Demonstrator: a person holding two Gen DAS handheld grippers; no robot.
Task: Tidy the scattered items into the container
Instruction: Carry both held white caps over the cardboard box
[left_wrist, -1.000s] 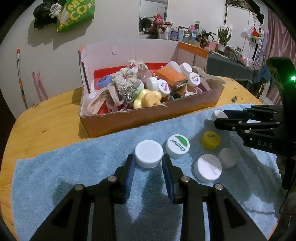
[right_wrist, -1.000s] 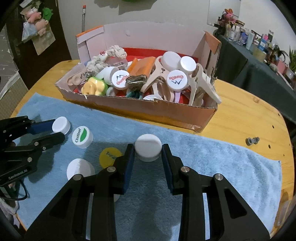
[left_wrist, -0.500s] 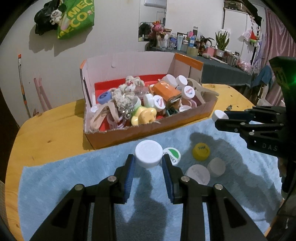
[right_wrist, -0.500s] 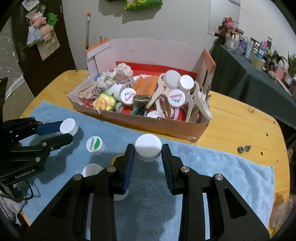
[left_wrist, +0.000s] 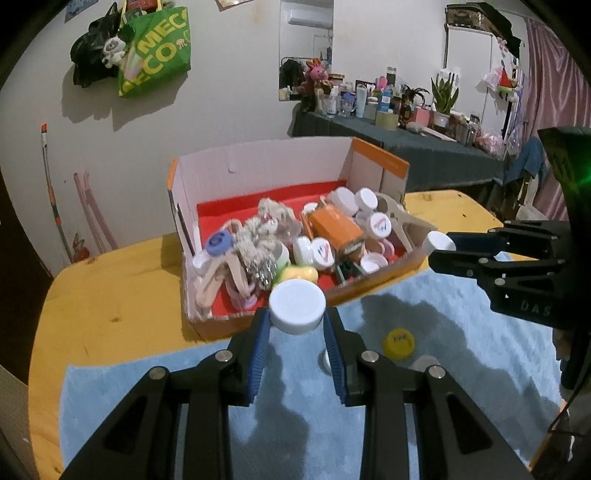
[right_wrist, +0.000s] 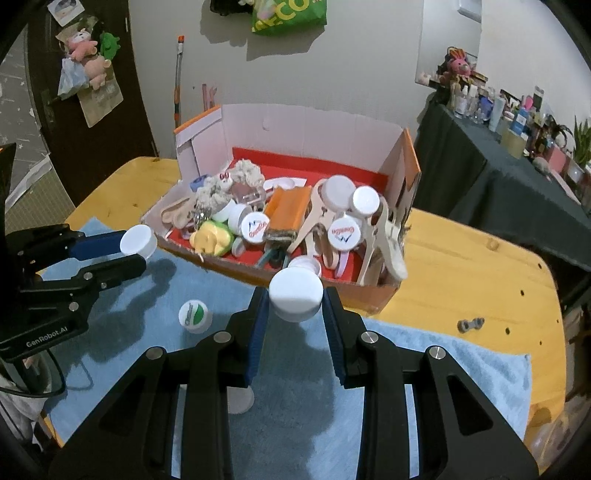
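Tongs in both hands were closed on white caps: the left tongs (left_wrist: 297, 326) held one cap (left_wrist: 297, 311) and the right tongs (right_wrist: 294, 309) another (right_wrist: 295, 293). Each cap hung above the blue towel (right_wrist: 424, 373) just short of the cardboard box (right_wrist: 369, 291), high enough, by judgement, to clear its near wall. Loose caps lay on the towel on the table (right_wrist: 480, 280).

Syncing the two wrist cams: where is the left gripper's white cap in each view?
Left wrist: white cap bottom centre, clamped in the left gripper, just before the box.
Right wrist: same cap far left, at the gripper's tips.
Shared landmark: the box.
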